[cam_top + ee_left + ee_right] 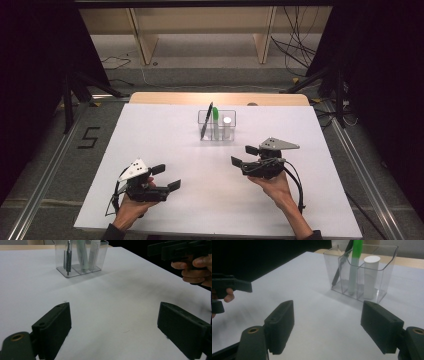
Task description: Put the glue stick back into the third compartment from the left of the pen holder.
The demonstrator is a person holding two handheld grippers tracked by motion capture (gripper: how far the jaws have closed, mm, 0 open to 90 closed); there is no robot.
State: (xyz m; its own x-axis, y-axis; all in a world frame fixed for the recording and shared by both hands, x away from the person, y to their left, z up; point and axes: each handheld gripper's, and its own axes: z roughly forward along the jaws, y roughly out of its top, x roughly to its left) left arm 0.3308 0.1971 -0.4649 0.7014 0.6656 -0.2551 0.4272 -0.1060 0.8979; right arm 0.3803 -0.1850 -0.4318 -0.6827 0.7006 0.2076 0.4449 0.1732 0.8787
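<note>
A clear plastic holder point(233, 118) stands at the back middle of the white table point(150, 140). It holds a black pen point(207, 120), a green marker point(215, 114) and a white cylinder point(227, 120), each in its own compartment. My left gripper point(167, 177) is open near the front left, held by a hand, with nothing between its jaws. My right gripper point(243, 155) is open too, in front of the holder and slightly right of it, with empty jaws. The right gripper view shows the holder point(387, 277) just beyond the wide-open right gripper point(328, 315). In the left gripper view, bare table lies under the left gripper point(115, 315).
A wooden strip point(165, 97) runs along the table's far edge. Beyond it are a wooden shelf frame point(200, 30) and loose cables point(295, 50) on the floor. Black stands point(70, 95) flank the table. The other gripper point(180, 250) hangs at the upper right of the left gripper view.
</note>
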